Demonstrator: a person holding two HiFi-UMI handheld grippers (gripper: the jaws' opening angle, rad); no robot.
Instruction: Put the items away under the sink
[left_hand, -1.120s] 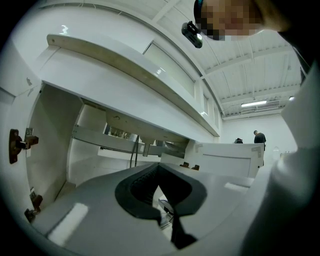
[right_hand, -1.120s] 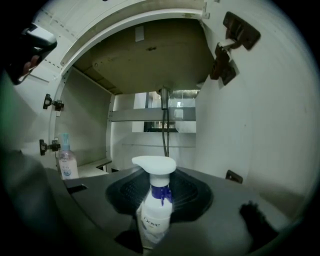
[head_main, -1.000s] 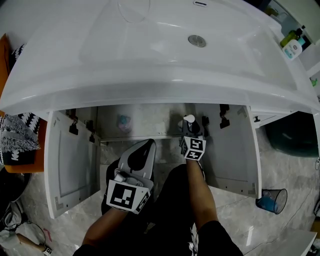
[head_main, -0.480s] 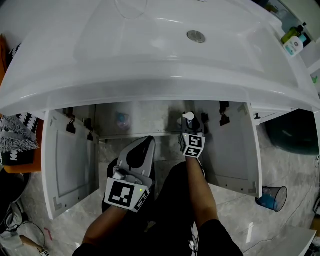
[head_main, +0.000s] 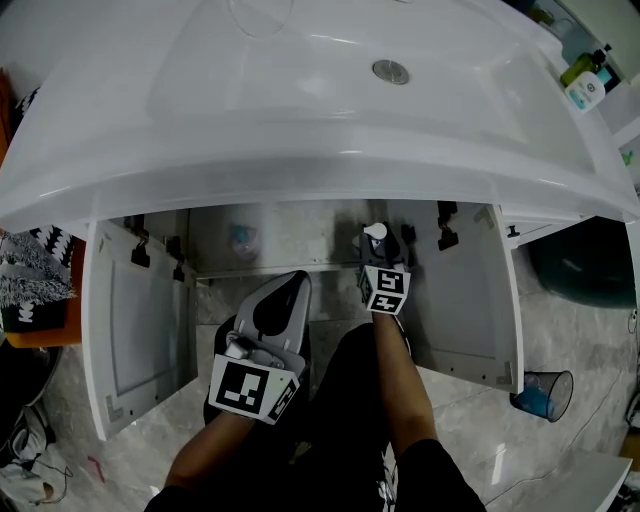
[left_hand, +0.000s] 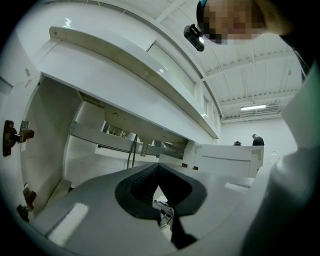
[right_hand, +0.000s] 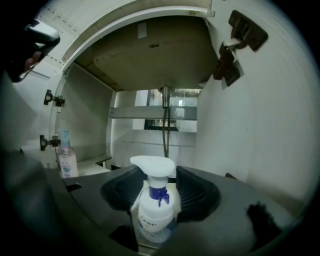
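Left door (head_main: 130, 320) of the cabinet: swung fully open, hinges bare along its inner edge.

Left gripper (head_main: 298, 288): held level just outside the cabinet's front edge. Jaws closed tip to tip, nothing between them.

Small pink-and-blue bottle (head_main: 243, 240): already standing in the left part of the cabinet floor (head_main: 300, 240), well apart from both tools.

Change to note: a fresh opening of the jaws on the right gripper (head_main: 380, 258), now near full spread.

- Spray bottle (right_hand: 155, 200) upright between them, white trigger head on top.
- Gaps visible on both sides, pads clear of it.
- Position: right part of the cabinet floor, just inside the front edge.

Judged meaning: bottle set down and released, so to be counted as put away.

Likely next step: a straight pull-back of the right gripper, kept in line to avoid clipping the trigger head and tipping the bottle.

Surroundings:

- Drain pipe (right_hand: 164, 125): hanging at the centre back, behind the spray bottle and apart from it.
- Sink (head_main: 320, 120): overhanging the whole opening, limiting room upward.
- Right door (head_main: 465, 300): open, near the right gripper.
- Blue cup (head_main: 545, 400): on the room floor outside, beyond the right door.
- More bottles (head_main: 585, 85): on a shelf at the far right. Role in the task not determinable.
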